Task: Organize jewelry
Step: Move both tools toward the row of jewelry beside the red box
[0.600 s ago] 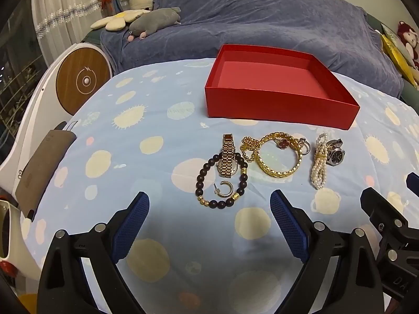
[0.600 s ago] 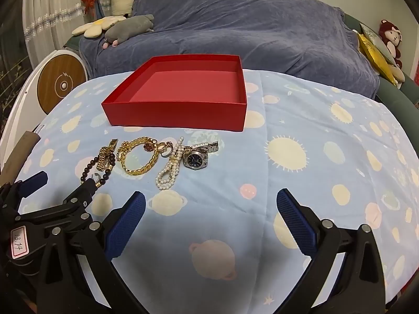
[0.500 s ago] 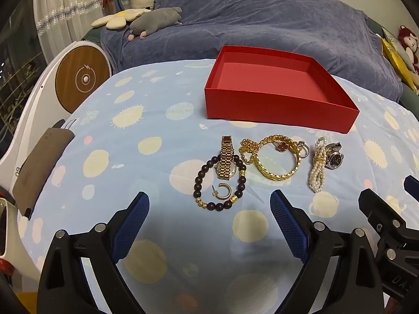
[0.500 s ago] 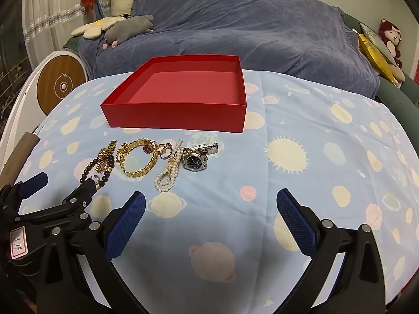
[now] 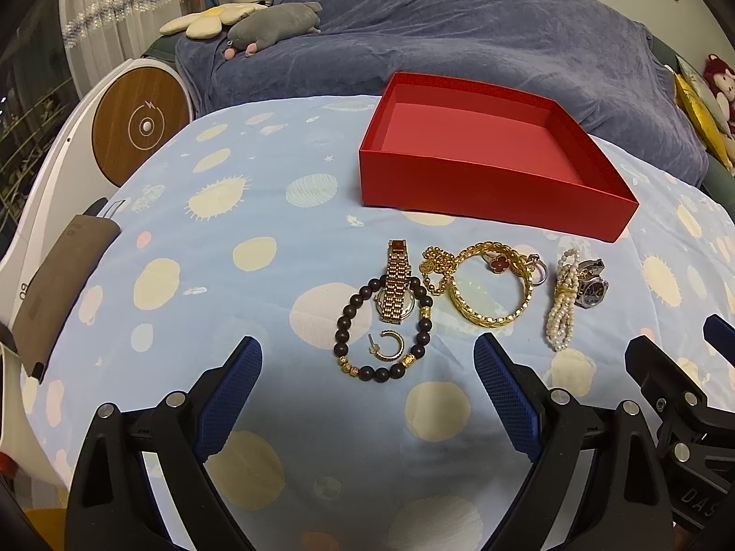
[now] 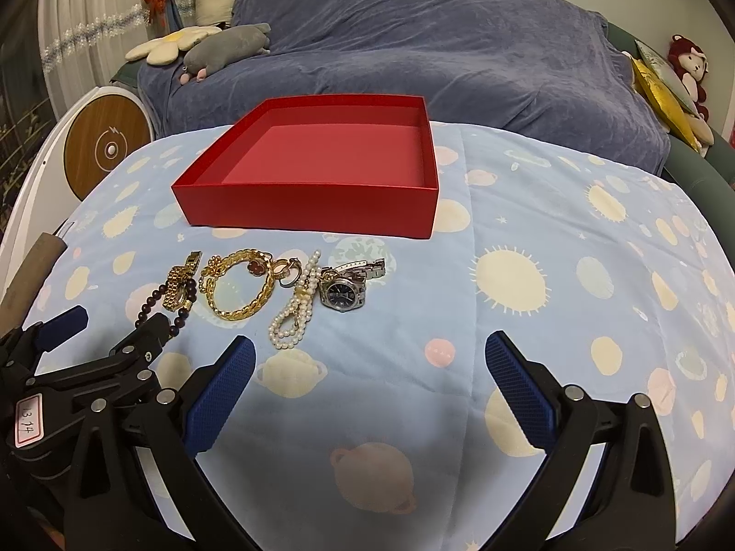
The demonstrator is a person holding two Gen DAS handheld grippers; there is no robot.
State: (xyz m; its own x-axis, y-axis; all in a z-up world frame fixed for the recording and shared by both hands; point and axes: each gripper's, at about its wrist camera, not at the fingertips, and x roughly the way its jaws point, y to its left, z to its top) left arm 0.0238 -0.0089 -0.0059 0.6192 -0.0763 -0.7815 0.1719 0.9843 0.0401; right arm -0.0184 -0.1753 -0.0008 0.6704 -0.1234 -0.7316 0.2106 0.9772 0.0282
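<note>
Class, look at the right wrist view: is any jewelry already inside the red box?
No, the red box shows only its bare floor.

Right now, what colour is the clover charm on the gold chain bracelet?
Red clover charm, clearest in the left wrist view.

Table in planet-print cloth (image 5: pixel 257 303): red box (image 5: pixel 482 193) toward the far edge, and just nearer a row touching in places — bead bracelet (image 5: pixel 349 317), gold watch (image 5: pixel 397 284), hoop earring (image 5: pixel 390 344), gold chain (image 5: pixel 487 317), pearls (image 5: pixel 562 307), silver watch (image 6: pixel 342 291).
</note>
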